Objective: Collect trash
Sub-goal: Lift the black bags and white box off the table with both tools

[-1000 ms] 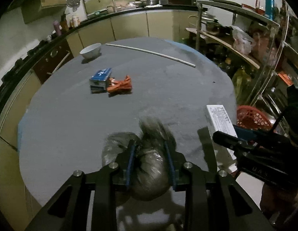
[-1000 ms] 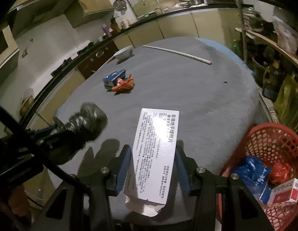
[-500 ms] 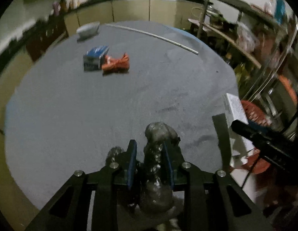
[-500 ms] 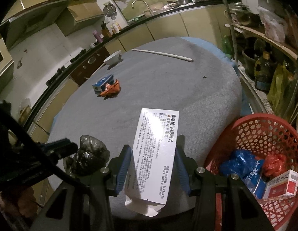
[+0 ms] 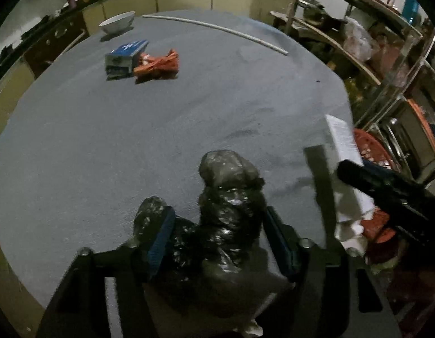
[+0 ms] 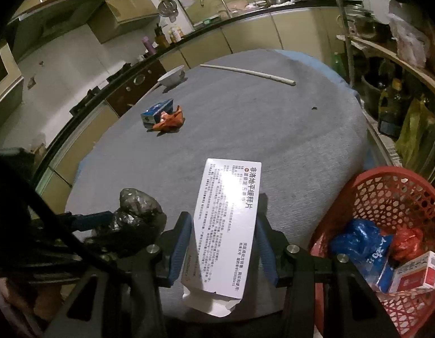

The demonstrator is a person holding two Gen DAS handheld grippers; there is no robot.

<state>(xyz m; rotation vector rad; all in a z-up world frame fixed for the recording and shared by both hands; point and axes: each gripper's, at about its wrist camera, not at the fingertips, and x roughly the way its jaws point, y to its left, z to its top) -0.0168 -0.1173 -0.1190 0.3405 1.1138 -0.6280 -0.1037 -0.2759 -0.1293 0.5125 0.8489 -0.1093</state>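
My left gripper (image 5: 217,228) is shut on a crumpled black plastic bag (image 5: 231,197), held above the near edge of the grey table (image 5: 161,118). The bag also shows in the right wrist view (image 6: 138,208). My right gripper (image 6: 224,225) is shut on a white medicine box (image 6: 228,214), held above the table's near right edge beside the red basket (image 6: 386,191). The box also shows in the left wrist view (image 5: 342,140). A blue box (image 5: 126,55) and an orange wrapper (image 5: 159,64) lie together at the table's far left.
The red basket holds a blue bag (image 6: 358,242), a red scrap (image 6: 407,242) and a red-white box (image 6: 417,270). A white bowl (image 5: 117,22) and a long white rod (image 5: 217,29) lie at the far side. Cluttered shelves (image 5: 372,50) stand right.
Both grippers have drawn back toward the table's near edge with their loads. The left gripper has risen and the bag hangs steadier. The basket sits closer to the right gripper.
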